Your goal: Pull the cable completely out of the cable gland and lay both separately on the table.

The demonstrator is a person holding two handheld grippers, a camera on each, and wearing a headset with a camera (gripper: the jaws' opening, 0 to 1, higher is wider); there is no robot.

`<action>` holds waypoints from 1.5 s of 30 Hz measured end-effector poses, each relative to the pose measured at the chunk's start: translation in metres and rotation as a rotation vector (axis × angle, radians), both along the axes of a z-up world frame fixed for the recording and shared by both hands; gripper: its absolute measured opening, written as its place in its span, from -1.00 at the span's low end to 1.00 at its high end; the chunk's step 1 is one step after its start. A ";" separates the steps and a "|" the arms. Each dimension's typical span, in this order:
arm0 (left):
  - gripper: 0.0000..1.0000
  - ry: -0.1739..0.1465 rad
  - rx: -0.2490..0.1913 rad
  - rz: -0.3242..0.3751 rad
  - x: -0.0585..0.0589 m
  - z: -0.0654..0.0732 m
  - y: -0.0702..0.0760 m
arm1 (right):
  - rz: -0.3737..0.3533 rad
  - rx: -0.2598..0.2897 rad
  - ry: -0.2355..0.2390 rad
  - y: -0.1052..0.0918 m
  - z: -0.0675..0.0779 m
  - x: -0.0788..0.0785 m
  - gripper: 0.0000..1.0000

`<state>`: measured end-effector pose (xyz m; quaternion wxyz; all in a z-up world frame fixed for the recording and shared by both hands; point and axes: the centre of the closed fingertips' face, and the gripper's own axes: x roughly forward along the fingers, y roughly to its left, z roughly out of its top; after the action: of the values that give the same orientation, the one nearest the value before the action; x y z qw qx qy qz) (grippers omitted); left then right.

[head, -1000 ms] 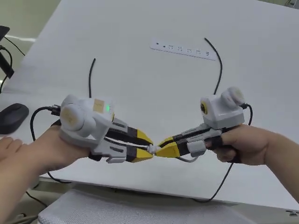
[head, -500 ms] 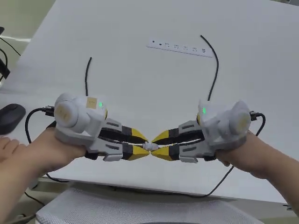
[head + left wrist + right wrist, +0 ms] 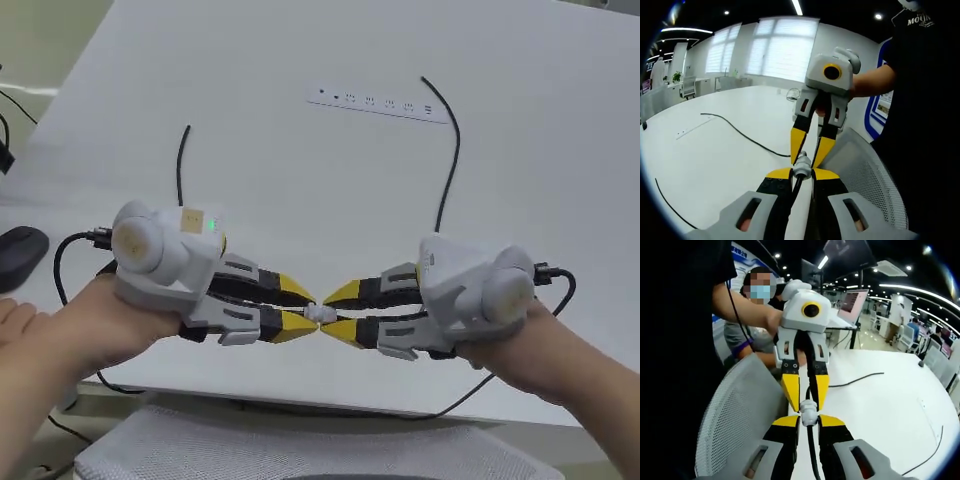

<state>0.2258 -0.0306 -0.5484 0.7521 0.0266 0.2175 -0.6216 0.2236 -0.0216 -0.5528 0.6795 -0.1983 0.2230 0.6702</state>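
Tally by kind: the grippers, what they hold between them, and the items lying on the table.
Grippers: 2 (left gripper, right gripper)
Cable gland: 1
Held cable: 1
Table cables: 2 (short cable, long cable)
Power strip: 1
Mouse: 1
Total: 8

Over the near edge of the table the left tongs and the right tongs point tip to tip, the left on the left, with the cable gland between them and touching both. The cable runs back from the gland between the right tongs' jaws. A power strip lies far back on the table, and a cord trails from beside its right end toward the near side. A loose wire lies to the left, a mouse further left. A mesh chair sits below the near edge
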 end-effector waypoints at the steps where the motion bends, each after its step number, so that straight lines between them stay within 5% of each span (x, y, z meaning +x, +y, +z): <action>1: -0.69 -0.002 0.002 0.000 0.000 0.000 0.000 | -0.015 0.008 0.008 0.000 0.002 0.002 -0.69; 6: -0.69 -0.003 0.000 0.000 -0.001 0.000 0.001 | -0.162 0.037 0.116 -0.008 0.012 0.008 -0.51; 8: -0.69 -0.004 -0.002 0.008 0.000 0.001 0.002 | -0.236 0.027 0.081 -0.016 0.016 0.016 -0.48; 12: -0.69 0.011 -0.016 0.033 0.002 0.003 0.006 | -0.339 -0.119 -0.001 -0.038 0.004 0.022 -0.52; 16: -0.69 0.000 -0.018 0.044 0.003 0.005 0.007 | -0.354 -0.116 -0.060 -0.030 0.005 0.015 -0.51; 19: -0.69 0.000 -0.017 0.045 0.003 0.004 0.007 | -0.339 -0.190 -0.161 -0.028 -0.003 0.014 -0.60; 24: -0.69 -0.001 -0.008 0.043 0.003 0.002 0.005 | -0.328 -0.228 -0.225 -0.022 -0.012 0.013 -0.72; 28: -0.69 -0.002 -0.013 0.044 0.003 0.004 0.004 | -0.342 -0.201 -0.180 -0.016 -0.010 0.012 -0.86; 34: -0.69 -0.006 -0.025 0.056 0.005 0.008 0.006 | -0.317 -0.207 -0.222 -0.012 -0.005 0.013 -0.95; 45: -0.69 -0.020 0.001 0.037 0.005 0.005 0.002 | -0.362 -0.216 -0.214 -0.017 -0.011 0.013 -1.00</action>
<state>0.2304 -0.0283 -0.5436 0.7657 0.0289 0.2107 -0.6070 0.2366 -0.0385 -0.5639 0.7833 -0.2967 0.2519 0.4846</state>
